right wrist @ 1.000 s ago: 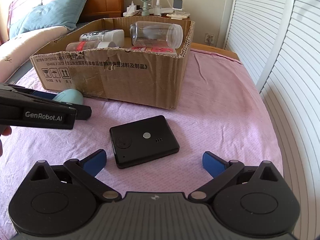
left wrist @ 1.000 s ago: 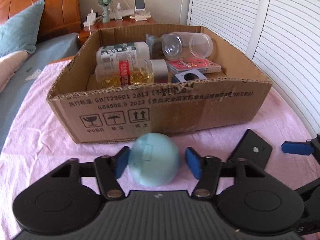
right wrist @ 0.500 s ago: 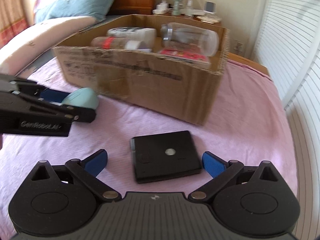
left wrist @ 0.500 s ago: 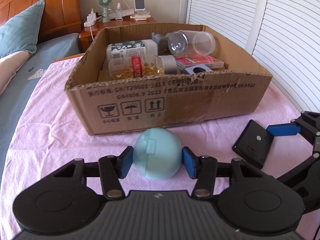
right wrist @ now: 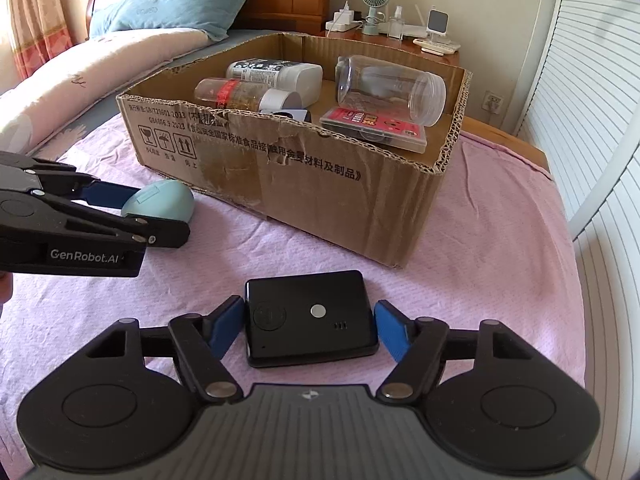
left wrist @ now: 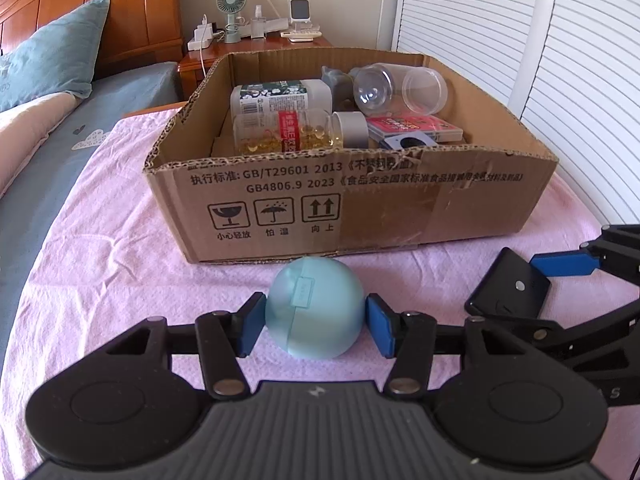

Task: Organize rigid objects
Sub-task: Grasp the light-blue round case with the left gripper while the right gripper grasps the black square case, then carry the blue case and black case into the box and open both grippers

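Two grippers at a cardboard box (left wrist: 400, 204) on a pink cloth (left wrist: 100, 264).

In front of the box, the left gripper (left wrist: 316, 326) pinches a pale blue ball (left wrist: 316, 312); the right gripper (right wrist: 310, 330) brackets a black flat device (right wrist: 310, 316), pads touching or nearly touching its sides.

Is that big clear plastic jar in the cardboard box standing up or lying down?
Lying down. The clear jar rests on its side in the cardboard box, its rounded wall partly over the red flat case.
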`<state>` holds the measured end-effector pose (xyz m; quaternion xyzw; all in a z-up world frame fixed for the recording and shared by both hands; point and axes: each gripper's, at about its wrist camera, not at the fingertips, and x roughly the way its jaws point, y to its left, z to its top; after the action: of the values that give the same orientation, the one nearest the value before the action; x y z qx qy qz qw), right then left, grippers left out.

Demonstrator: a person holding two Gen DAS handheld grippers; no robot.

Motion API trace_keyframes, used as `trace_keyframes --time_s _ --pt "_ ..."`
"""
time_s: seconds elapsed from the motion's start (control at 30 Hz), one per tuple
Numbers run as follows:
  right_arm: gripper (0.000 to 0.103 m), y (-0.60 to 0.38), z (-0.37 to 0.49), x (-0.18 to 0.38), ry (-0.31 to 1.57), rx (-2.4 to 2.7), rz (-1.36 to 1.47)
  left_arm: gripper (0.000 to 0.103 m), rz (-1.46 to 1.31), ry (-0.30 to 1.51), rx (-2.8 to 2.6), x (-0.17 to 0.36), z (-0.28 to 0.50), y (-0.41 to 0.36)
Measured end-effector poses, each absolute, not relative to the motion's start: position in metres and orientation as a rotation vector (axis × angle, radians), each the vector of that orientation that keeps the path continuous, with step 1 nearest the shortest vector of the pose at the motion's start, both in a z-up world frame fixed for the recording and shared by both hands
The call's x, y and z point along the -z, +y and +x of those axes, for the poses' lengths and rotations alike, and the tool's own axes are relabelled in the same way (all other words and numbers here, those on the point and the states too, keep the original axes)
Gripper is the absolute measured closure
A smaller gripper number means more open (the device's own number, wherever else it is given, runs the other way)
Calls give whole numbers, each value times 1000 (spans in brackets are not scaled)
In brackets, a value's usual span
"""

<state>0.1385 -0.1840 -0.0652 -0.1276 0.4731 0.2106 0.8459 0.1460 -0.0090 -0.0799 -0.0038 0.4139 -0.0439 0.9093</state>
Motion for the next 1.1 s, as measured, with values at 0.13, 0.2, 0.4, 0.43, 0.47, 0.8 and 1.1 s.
trace_keyframes --time_s 0.13,0.2,0.4,0.43,0.47,0.8,1.1 --pt "27 -185 139 65 998 -446 -263 50 -10 854 86 80 147 -10" --pt "27 -185 139 66 996 -448 -262 50 8 843 86 81 147 -12" --pt "28 -185 138 65 996 -456 -269 50 31 839 127 81 150 -10" --pt "28 -185 138 65 997 -458 -269 50 35 840 139 81 150 -9" --pt "28 -186 138 64 997 -461 -270 50 46 837 151 81 150 -8" --pt "29 -185 138 63 1009 -457 -271 51 80 842 227 80 152 -2" --pt "29 -189 133 49 1018 -464 -269 51 97 889 296 75 148 7"
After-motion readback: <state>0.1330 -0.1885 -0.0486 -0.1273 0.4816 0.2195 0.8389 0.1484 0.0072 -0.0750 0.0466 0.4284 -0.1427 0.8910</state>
